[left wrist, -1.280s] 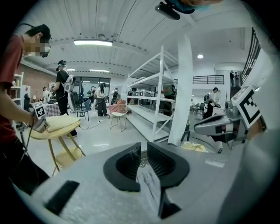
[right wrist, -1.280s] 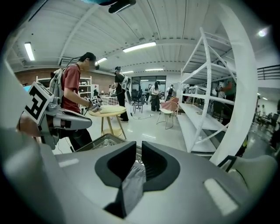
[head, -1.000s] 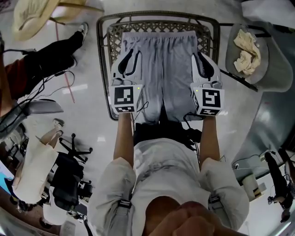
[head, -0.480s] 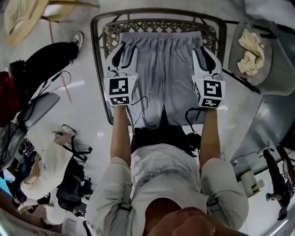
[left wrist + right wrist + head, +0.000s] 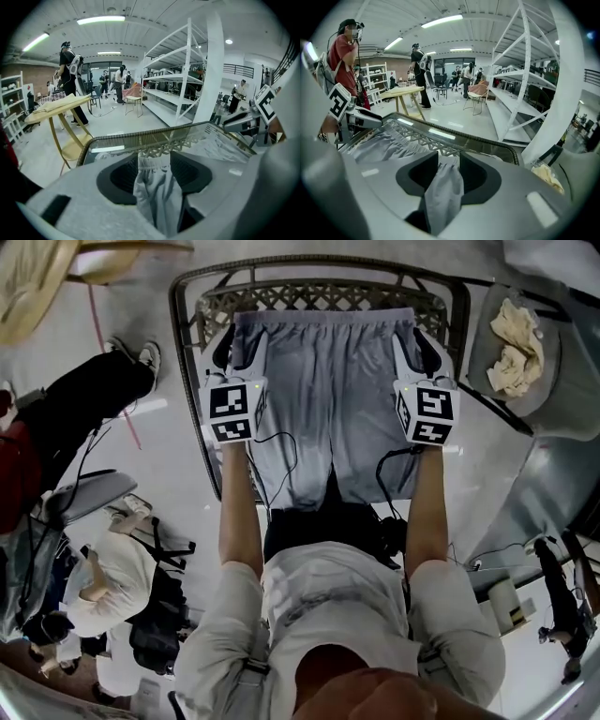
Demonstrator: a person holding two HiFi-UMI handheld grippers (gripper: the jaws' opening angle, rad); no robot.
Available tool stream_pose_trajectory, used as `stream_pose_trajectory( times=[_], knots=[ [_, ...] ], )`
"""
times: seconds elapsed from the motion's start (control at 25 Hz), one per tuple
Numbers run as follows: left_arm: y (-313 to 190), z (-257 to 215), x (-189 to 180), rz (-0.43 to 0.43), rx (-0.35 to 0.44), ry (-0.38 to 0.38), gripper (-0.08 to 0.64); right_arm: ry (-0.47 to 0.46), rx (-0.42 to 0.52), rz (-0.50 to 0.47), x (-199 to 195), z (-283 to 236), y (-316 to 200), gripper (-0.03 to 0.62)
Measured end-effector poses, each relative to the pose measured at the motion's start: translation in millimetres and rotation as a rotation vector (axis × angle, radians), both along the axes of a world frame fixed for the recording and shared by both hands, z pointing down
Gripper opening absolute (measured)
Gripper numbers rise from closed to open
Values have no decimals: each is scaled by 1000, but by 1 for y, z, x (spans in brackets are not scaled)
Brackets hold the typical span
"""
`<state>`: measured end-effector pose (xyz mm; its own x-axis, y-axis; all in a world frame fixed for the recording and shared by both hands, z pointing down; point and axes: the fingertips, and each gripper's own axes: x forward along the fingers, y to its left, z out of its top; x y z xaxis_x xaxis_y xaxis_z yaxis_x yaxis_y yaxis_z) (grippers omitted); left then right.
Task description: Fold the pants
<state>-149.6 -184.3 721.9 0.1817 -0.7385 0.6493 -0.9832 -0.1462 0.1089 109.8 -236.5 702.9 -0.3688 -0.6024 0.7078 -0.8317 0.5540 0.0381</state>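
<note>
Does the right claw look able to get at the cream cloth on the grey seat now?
Probably yes: nothing stands between the right claw and the cream cloth, but its opening jaws have the waistband of the pants between them.

The pants (image 5: 328, 390) are plain light grey. The table (image 5: 319, 296) under them has a dark woven rim and a pale lattice pattern. Right of the table lies a cream cloth (image 5: 517, 338). Below the table, the person's shirt (image 5: 328, 606) is off-white.
</note>
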Motion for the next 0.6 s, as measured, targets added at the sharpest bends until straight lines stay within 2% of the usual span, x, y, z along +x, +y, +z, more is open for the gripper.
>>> stream_pose_trajectory(
  times=[0.6],
  knots=[
    [-4, 43, -13, -41, -90, -4, 267, 50, -48, 30, 22, 45, -31, 160]
  ],
)
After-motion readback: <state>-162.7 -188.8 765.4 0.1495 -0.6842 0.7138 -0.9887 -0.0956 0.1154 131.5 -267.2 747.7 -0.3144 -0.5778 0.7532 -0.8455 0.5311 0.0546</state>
